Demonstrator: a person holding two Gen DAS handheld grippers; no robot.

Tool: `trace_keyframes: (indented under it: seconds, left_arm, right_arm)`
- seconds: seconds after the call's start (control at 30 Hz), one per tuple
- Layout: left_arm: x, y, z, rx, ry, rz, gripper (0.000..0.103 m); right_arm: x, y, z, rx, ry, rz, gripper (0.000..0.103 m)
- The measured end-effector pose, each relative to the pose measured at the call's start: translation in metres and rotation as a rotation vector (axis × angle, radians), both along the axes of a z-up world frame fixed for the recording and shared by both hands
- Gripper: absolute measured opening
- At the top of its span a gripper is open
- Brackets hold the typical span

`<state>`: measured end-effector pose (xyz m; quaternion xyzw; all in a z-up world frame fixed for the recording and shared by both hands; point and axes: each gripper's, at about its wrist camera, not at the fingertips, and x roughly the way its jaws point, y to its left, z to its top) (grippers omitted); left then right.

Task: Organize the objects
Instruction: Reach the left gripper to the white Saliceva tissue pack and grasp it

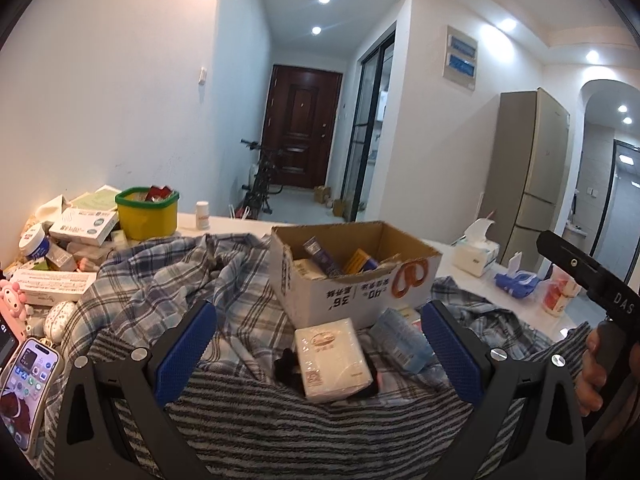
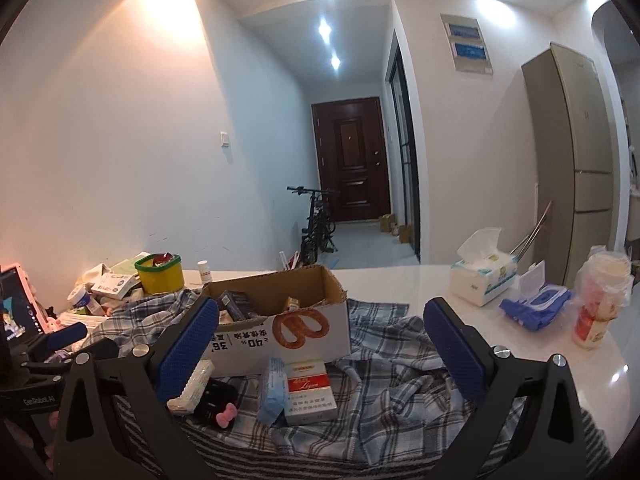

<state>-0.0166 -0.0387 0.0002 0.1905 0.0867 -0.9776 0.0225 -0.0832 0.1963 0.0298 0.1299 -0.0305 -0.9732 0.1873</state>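
Clutter lies loose on rumpled plaid cloth (image 2: 380, 344) just in front of the cardboard box (image 2: 280, 320): a white packet (image 1: 332, 360), a red-and-white carton (image 2: 308, 388), a blue pack (image 2: 272, 388). Left gripper (image 1: 320, 340) and right gripper (image 2: 320, 340) both hover with jaws spread, holding nothing. Closing low could snag cloth and drag the box, I judge.

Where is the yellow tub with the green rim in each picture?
Left wrist view: the yellow tub sits at the far left, behind the plaid cloth, beside piled boxes.
Right wrist view: the yellow tub is at the left too, looking smaller and farther off.
Shared landmark: the cardboard box with the pretzel picture lies to the tub's right in both.
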Motion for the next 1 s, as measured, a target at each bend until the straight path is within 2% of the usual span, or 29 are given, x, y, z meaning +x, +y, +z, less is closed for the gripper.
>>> trace_keyframes:
  seconds: [0.2,0.27,0.4,0.47,0.57,0.67,0.87,1.0]
  left_arm:
    - [-0.018,-0.005,-0.018,0.027,-0.087,-0.008,0.103]
    - [-0.022,-0.004,-0.022,0.044,-0.113,-0.037,0.103]
    - [-0.033,0.004,-0.024,0.005,-0.164,-0.053,0.103]
    - [-0.047,0.007,-0.030,0.030,-0.229,-0.113,0.102]
    - [-0.072,0.004,-0.040,0.102,-0.352,-0.162,0.089]
    - [-0.086,-0.004,-0.051,0.168,-0.417,-0.169,0.089]
    - [-0.088,0.003,-0.060,0.138,-0.436,-0.152,0.087]
    - [-0.096,0.009,-0.060,0.120,-0.452,-0.149,0.069]
  right_arm:
    - [-0.016,-0.011,-0.017,0.042,-0.083,0.025,0.098]
    - [-0.025,-0.018,-0.025,0.080,-0.118,0.032,0.093]
    - [-0.034,-0.026,-0.034,0.109,-0.164,0.063,0.090]
    - [-0.033,-0.028,-0.034,0.119,-0.157,0.062,0.090]
    - [-0.029,-0.032,-0.035,0.128,-0.143,0.058,0.090]
    - [-0.028,-0.035,-0.038,0.140,-0.140,0.058,0.090]
    - [-0.036,-0.041,-0.054,0.178,-0.178,0.059,0.090]
    - [-0.044,-0.047,-0.065,0.229,-0.220,0.050,0.088]
